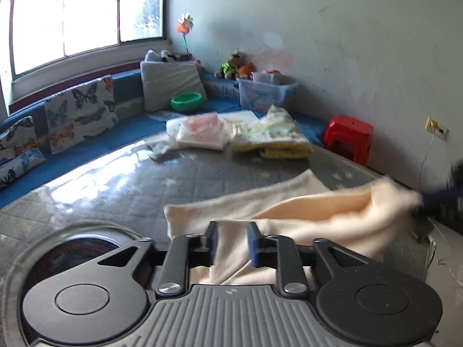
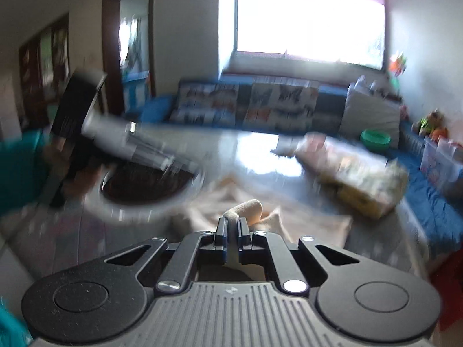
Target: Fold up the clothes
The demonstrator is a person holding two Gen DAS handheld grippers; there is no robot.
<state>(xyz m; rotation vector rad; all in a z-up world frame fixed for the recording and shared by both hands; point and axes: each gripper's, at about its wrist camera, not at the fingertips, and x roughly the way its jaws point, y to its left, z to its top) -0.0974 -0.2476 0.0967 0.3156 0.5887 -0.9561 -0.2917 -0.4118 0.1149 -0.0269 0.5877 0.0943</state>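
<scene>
Cream garment bunched, half-folded

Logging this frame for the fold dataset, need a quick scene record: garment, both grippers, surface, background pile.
garment: cream soft fabric garment, spread partly bunched on the mattress
left gripper: open, jaws apart with cream fabric between them
right gripper: shut on a fold of the garment
surface: grey quilted mattress
background: yellow patterned folded blanket; green plastic basin; red plastic stool
image quality: right wrist view motion-blurred
</scene>
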